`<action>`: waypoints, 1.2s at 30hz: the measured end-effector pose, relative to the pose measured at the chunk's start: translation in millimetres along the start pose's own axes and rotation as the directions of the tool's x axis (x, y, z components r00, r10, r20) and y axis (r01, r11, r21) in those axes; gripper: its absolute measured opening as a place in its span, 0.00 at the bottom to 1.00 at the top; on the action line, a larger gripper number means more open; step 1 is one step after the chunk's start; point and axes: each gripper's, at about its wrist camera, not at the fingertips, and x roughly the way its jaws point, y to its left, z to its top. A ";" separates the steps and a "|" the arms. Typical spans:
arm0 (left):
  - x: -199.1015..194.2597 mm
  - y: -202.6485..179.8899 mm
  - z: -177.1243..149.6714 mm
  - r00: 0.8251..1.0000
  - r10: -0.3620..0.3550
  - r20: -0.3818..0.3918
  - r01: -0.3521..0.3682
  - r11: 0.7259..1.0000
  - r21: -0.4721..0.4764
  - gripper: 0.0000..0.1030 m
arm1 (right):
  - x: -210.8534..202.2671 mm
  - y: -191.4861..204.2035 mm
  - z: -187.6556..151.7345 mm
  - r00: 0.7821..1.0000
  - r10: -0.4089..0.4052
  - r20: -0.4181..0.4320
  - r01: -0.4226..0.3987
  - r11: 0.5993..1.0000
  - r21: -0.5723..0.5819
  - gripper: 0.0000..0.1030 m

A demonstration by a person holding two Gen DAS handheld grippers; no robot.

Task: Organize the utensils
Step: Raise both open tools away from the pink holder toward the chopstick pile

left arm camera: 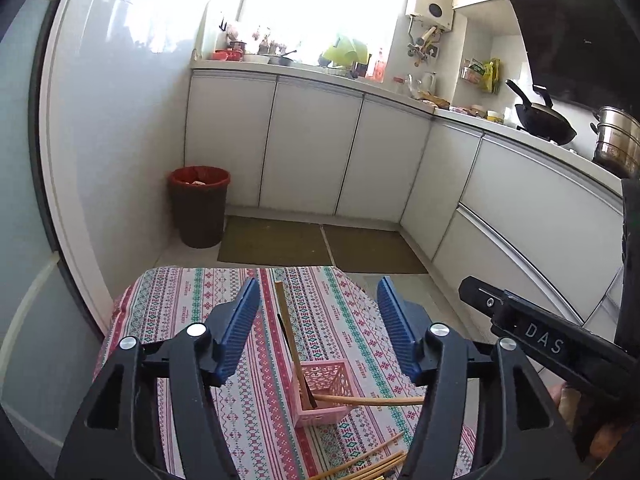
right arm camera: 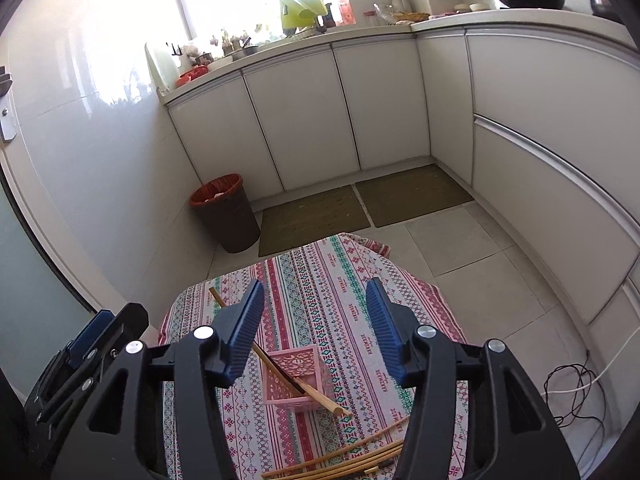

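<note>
A small pink lattice basket [left arm camera: 325, 394] [right arm camera: 298, 380] stands on a table with a patterned cloth [left arm camera: 192, 312] [right arm camera: 320, 280]. Wooden chopsticks [left arm camera: 289, 340] [right arm camera: 280, 368] lean out of the basket; one [left arm camera: 372, 401] lies across its rim. Several loose chopsticks [left arm camera: 372, 462] [right arm camera: 352, 460] lie on the cloth nearer me. My left gripper [left arm camera: 318, 312] is open and empty, raised above the basket. My right gripper [right arm camera: 316, 312] is open and empty, also above the basket. The right gripper's body [left arm camera: 540, 336] shows at the right of the left wrist view, the left gripper's body [right arm camera: 88, 352] at the left of the right wrist view.
A brown bin with a red liner [left arm camera: 199, 208] [right arm camera: 226, 212] stands on the floor by the wall. White cabinets [left arm camera: 312, 148] [right arm camera: 300, 116] with a cluttered counter run behind. Two floor mats [left arm camera: 320, 246] [right arm camera: 360, 208] lie before them. Cables [right arm camera: 576, 392] lie on the floor at right.
</note>
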 end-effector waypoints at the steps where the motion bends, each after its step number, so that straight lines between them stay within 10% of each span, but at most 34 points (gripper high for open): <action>1: -2.2 -0.5 -0.9 1.000 0.010 0.003 -0.010 1.000 0.000 0.67 | -3.4 -2.2 -1.1 1.000 -0.006 0.004 0.006 1.000 0.006 0.61; 11: -19.0 -12.1 -7.2 0.998 0.054 0.021 -0.055 0.998 0.031 0.91 | -30.6 -18.3 -11.6 0.985 -0.161 0.057 0.162 0.987 -0.013 0.89; 26: -31.9 -22.7 -27.8 0.998 0.059 -0.029 -0.057 0.996 0.063 0.93 | -63.7 -51.2 -32.4 0.967 -0.248 0.057 0.248 0.969 0.018 0.93; 31: -21.5 -32.7 -53.1 0.988 0.006 -0.152 0.011 0.994 0.106 0.93 | -74.3 -75.9 -59.4 0.957 -0.288 0.014 0.288 0.957 0.044 0.93; 36: 0.3 -59.2 -91.7 0.939 -0.019 -0.345 0.097 0.973 0.209 0.93 | -74.6 -120.1 -101.3 0.938 -0.331 -0.106 0.341 0.936 0.087 0.93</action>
